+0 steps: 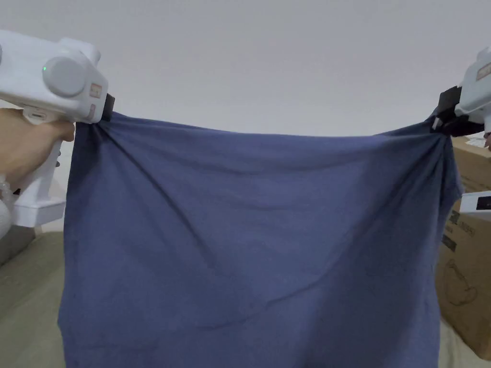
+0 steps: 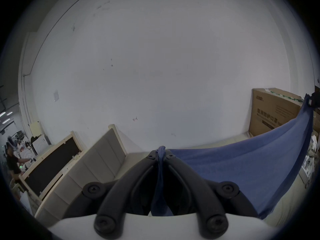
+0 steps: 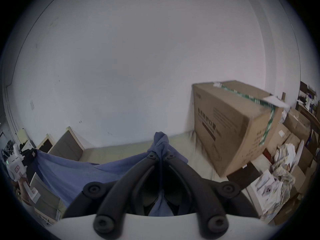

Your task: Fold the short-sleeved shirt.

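Note:
A dark blue shirt (image 1: 249,239) hangs spread wide in the air in front of me, its top edge stretched between both grippers. My left gripper (image 1: 106,112) is shut on the upper left corner; its black jaws pinch a bunch of blue cloth (image 2: 161,152) in the left gripper view. My right gripper (image 1: 443,122) is shut on the upper right corner, with a knot of shirt fabric (image 3: 161,142) squeezed between its jaws in the right gripper view. The shirt's lower part runs out of the head view, and its sleeves are hidden.
A large cardboard box (image 3: 233,122) stands at the right on a pale surface (image 1: 29,297), with more boxes and papers (image 3: 284,165) behind it. Padded panels (image 2: 97,165) lean at the left. A plain white wall (image 1: 268,62) is ahead. A person (image 2: 12,162) stands far left.

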The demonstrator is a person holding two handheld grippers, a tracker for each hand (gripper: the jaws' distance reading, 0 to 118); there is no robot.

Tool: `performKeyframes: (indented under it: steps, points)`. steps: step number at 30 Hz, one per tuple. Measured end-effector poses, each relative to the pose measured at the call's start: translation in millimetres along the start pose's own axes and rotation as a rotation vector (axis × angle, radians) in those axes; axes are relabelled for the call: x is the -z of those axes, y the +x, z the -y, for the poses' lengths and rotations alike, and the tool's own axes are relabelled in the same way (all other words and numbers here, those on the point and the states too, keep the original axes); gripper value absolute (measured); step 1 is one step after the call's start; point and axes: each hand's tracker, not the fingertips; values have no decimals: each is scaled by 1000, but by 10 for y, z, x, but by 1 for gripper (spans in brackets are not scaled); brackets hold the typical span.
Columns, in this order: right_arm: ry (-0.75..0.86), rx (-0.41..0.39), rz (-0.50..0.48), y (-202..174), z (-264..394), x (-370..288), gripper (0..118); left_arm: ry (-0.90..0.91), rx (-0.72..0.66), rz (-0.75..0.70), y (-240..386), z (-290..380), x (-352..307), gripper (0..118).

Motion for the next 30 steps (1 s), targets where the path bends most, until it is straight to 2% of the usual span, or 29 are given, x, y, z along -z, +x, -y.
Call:
performKeyframes:
  steps: [3,9,12,17,21,24,25,30]
  points:
    - [49,-2,-10,-101,-248,-117,2,62,-42,-15,-108,-173,51,2]
    - [92,-40,-29,-332,-373,-291,2,103,3,-41,-157,-305,17,2]
    - [86,-55,-35,-398,-302,-258,2,107,-2,-48,-174,-213,52,2]
    - [45,-37,-43,-434,-60,13,2,64,17,-60,-130,137,287,3]
    - [-64,-75,-12,-482,397,529,2,-36,8,-46,106,648,541,2]
    - [-169,-73,-1,-449,930,1012,2,-148,34,-50,282,1191,922,2]
    - [-213,-69,7,-94,1014,1370,2,-193,38,-43,357,1422,1046,2]
    - [-459,-37,74,214,2222,2224,2,-394,16,-10,656,2610,1560,2]
